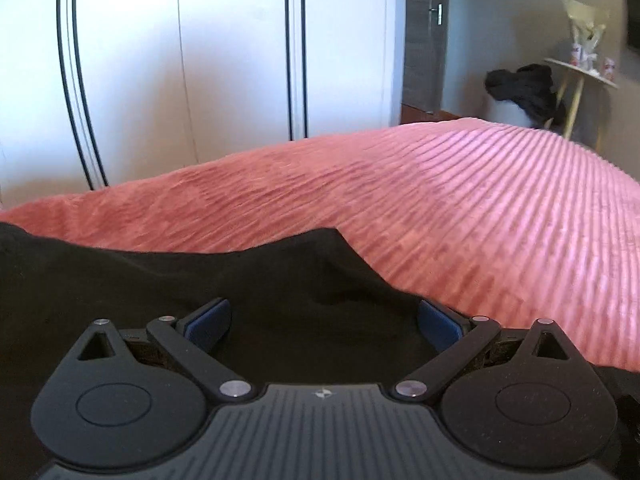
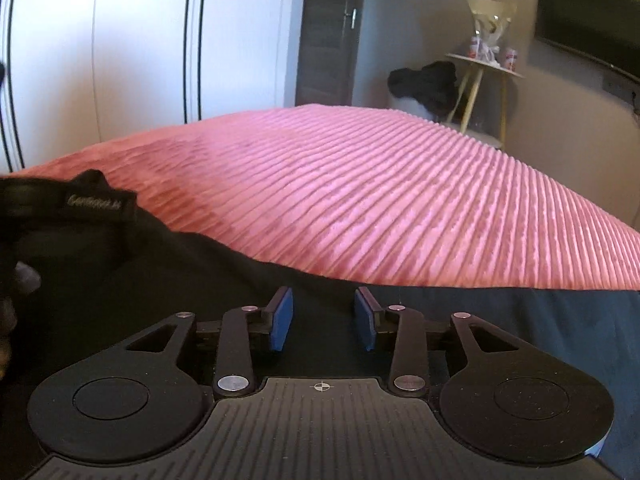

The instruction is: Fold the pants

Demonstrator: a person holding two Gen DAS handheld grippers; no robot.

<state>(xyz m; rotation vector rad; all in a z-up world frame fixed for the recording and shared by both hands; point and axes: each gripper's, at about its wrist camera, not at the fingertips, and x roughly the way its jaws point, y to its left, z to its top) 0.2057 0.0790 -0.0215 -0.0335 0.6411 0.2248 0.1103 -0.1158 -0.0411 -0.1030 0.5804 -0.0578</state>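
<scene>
Black pants (image 1: 168, 280) lie on a pink ribbed bedspread (image 1: 460, 208), at the near edge of the bed. My left gripper (image 1: 324, 320) is wide open, with the black fabric lying between and under its blue pads (image 1: 208, 320). In the right wrist view the pants (image 2: 168, 272) spread to the left, with the waistband and a sewn label (image 2: 96, 200) raised at the far left. My right gripper (image 2: 324, 314) is open, its blue pads (image 2: 280, 320) a hand's width apart over the black fabric, holding nothing.
The pink bedspread (image 2: 380, 200) stretches ahead. White wardrobe doors (image 1: 200, 60) stand behind the bed on the left, a dark door (image 2: 332, 32) beyond. A small round table (image 2: 484, 64) with a bouquet and a dark heap of clothes (image 2: 428, 80) stand at the back right. A wall TV (image 2: 592, 12) hangs on the right.
</scene>
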